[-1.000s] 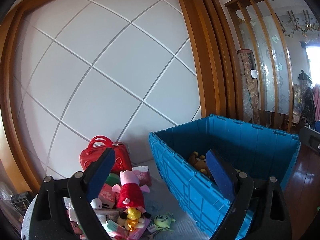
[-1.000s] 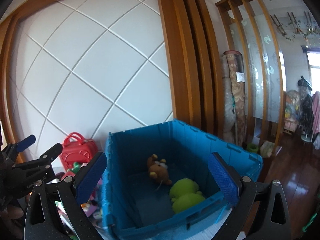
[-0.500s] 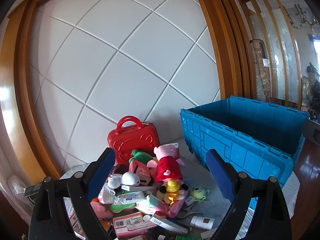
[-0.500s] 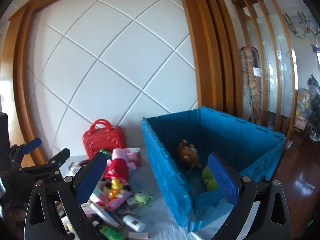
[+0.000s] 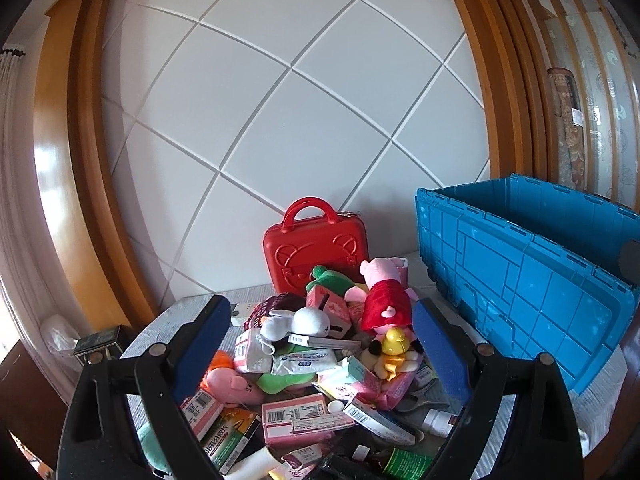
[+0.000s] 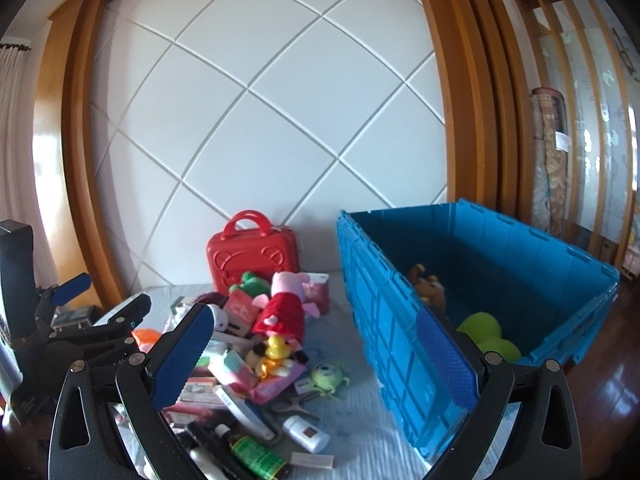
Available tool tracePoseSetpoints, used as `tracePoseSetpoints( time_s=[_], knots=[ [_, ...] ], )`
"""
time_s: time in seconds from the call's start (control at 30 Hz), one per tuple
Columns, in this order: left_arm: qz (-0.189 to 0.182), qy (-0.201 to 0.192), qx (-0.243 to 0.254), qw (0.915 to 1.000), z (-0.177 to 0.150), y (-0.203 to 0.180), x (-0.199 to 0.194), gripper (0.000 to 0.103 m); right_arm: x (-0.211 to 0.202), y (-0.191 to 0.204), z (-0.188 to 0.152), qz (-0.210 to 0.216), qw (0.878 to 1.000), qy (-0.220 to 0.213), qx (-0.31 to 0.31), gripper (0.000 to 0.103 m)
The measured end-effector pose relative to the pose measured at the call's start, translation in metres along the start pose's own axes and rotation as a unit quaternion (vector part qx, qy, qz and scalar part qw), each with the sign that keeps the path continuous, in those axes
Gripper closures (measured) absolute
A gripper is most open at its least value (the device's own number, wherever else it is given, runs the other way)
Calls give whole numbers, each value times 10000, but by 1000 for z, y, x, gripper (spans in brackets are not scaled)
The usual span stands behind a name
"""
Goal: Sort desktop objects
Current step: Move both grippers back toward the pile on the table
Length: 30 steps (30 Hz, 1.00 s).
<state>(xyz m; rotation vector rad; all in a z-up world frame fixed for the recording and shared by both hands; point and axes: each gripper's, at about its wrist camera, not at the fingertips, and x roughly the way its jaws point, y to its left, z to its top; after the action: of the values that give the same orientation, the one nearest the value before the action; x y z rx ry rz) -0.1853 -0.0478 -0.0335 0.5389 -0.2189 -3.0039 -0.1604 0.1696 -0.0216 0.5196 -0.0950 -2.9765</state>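
Observation:
A heap of toys and medicine boxes lies on the table, with a pink pig plush in a red dress (image 5: 386,300) (image 6: 285,304) on top. A red case (image 5: 316,252) (image 6: 254,258) stands behind the heap. A blue crate (image 5: 532,276) (image 6: 380,312) stands to the right and holds a brown bear plush (image 6: 428,286) and a green plush (image 6: 488,332). My left gripper (image 5: 322,354) is open and empty above the heap; it also shows in the right wrist view (image 6: 104,300). My right gripper (image 6: 318,354) is open and empty over the table beside the crate.
A green one-eyed plush (image 6: 330,376), a white pill bottle (image 6: 306,434) and a dark green bottle (image 6: 256,452) lie on the cloth-covered table (image 6: 352,420). A white panelled wall with a wooden frame is behind. Wooden floor lies at the right.
Both grippers have swung left and down, away from the crate toward the toy heap. The heap now sits between the left gripper's fingers. Both stay open.

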Motion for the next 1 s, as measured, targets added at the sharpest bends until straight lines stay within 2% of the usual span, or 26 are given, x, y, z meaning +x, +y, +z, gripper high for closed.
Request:
tracePoseSetpoints(
  time_s=[0.3, 0.5, 0.73, 0.87, 1.0],
  knots=[
    [494, 186, -97, 9986, -22, 13, 1, 10, 12, -7, -6, 315, 9994, 108, -74, 1],
    [883, 417, -206, 9950, -46, 31, 0, 10, 23, -12, -17, 476, 9985, 276, -72, 1],
    [1291, 602, -236, 9895, -74, 46, -5, 10, 31, -9, -31, 718, 9958, 449, -343, 1],
    [1441, 746, -196, 9865, -98, 47, -10, 10, 36, -7, -40, 950, 9934, 509, -401, 1],
    [1525, 961, -172, 9835, -137, 43, -11, 10, 42, -3, -54, 1176, 9899, 565, -554, 1]
  ],
)
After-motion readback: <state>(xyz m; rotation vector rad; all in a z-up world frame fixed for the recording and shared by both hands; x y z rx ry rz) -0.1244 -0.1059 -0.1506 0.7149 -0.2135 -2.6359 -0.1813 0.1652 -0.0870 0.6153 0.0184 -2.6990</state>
